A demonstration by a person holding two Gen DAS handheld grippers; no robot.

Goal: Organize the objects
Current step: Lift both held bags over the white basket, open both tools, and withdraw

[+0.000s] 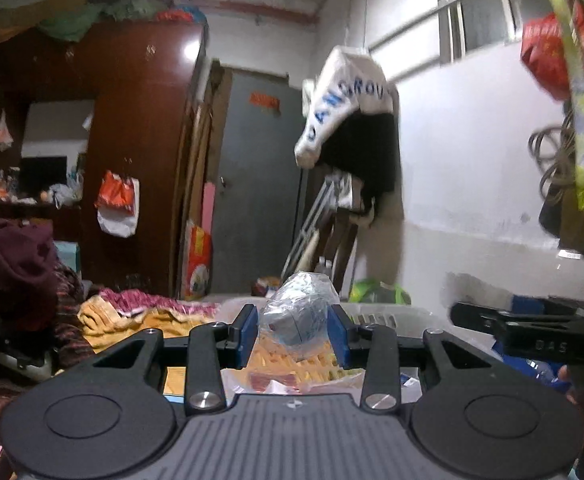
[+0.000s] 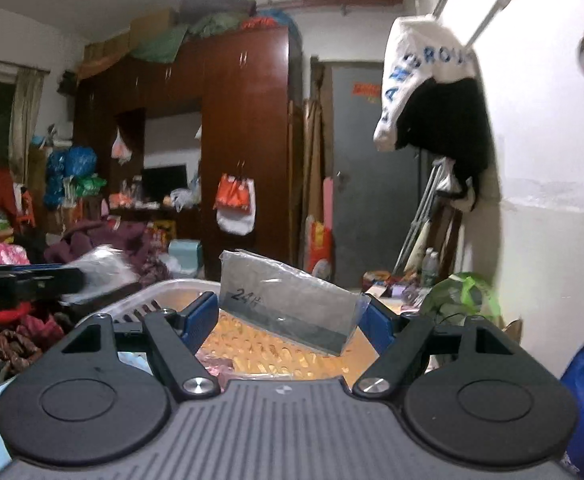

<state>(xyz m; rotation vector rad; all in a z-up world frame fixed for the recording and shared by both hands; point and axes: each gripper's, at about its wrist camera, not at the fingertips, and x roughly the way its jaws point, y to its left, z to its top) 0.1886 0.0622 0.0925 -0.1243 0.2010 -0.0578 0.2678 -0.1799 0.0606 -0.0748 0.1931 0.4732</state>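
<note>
Blue pads (image 1: 250, 330) of the left gripper (image 1: 295, 332) sit low in the middle of the left wrist view, clamped on a crumpled clear bag (image 1: 297, 314) with something grey inside; the bag bulges up above the fingers. At the right edge of that view the right gripper (image 1: 531, 330) shows side-on, black and blurred.

From the right wrist view, the right gripper (image 2: 292, 316) has its jaws wide and grasps a flat clear packet (image 2: 292, 300) by its two ends. The packet stands tilted, its left end higher, with handwriting on its left part — the marks are too smeared to read surely. At the left edge of this view the left gripper (image 2: 24, 282) shows blurred, the crumpled bag at its tip.

Below both grippers lies a pale plastic basket (image 2: 172, 290) with slotted walls, with orange-yellow contents I cannot make out.

Farther out: a dark red wardrobe (image 2: 244, 140) in the middle, a grey door (image 2: 367, 200) to its right, and a white lettered garment (image 2: 415, 76) hanging on the wall at upper right. Heaped clothes (image 1: 16, 264) fill the left of the left wrist view.
</note>
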